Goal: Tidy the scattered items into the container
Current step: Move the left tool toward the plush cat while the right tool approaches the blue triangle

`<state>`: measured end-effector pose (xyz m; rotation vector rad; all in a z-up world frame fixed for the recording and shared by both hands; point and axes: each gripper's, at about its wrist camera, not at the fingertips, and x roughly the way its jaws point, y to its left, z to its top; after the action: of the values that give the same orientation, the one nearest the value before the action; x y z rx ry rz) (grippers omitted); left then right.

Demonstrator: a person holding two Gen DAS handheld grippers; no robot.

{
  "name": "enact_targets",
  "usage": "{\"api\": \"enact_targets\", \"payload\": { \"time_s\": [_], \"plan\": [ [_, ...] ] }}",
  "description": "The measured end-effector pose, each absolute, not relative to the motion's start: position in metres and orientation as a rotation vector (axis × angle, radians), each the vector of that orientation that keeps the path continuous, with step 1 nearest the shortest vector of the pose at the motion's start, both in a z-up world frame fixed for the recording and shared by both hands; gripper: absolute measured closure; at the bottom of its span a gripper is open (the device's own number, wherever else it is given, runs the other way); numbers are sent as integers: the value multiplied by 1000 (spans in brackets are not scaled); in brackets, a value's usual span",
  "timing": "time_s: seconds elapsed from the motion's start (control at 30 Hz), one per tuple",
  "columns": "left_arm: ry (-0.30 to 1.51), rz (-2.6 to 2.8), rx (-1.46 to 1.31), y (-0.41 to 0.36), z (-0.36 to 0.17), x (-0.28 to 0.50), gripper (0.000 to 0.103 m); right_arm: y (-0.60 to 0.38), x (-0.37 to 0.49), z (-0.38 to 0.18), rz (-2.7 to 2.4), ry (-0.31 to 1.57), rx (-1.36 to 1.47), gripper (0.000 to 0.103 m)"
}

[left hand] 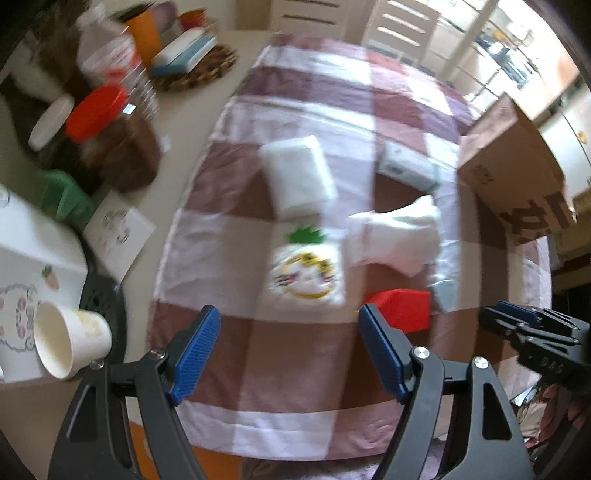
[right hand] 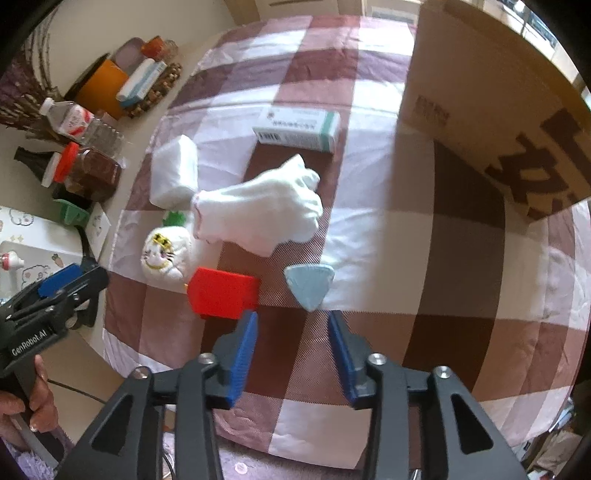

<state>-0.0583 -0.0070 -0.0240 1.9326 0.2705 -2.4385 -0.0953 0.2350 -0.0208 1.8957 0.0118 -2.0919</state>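
Note:
On the checked cloth (right hand: 424, 266) lie a white glove (right hand: 258, 214), a pineapple-cat pouch (right hand: 162, 254), a red block (right hand: 221, 291), a pale blue triangle (right hand: 310, 286), a white tissue pack (right hand: 173, 177) and a green-striped medicine box (right hand: 299, 129). The cardboard box (right hand: 491, 92) stands at the right. My right gripper (right hand: 291, 350) is open and empty, just short of the triangle. My left gripper (left hand: 288, 350) is open and empty, short of the pouch (left hand: 306, 269), with the red block (left hand: 402, 310) by its right finger. The glove (left hand: 395, 236) and cardboard box (left hand: 513, 162) also show there.
Left of the cloth stand a red-lidded jar (left hand: 114, 147), a water bottle (left hand: 110, 62), an orange cup (left hand: 144, 33), a paper cup (left hand: 70, 339) and a green holder (left hand: 62, 195). A woven mat bears a boxed item (left hand: 188, 51). Chairs (left hand: 399, 26) stand beyond the table.

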Motion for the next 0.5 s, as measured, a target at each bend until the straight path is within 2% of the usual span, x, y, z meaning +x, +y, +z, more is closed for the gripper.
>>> {"api": "enact_targets", "payload": {
  "time_s": [0.5],
  "plan": [
    [265,-2381,2079,8,-76,-85,25,251,-107,-66,-2096,-137,2010,57]
  ]
}}
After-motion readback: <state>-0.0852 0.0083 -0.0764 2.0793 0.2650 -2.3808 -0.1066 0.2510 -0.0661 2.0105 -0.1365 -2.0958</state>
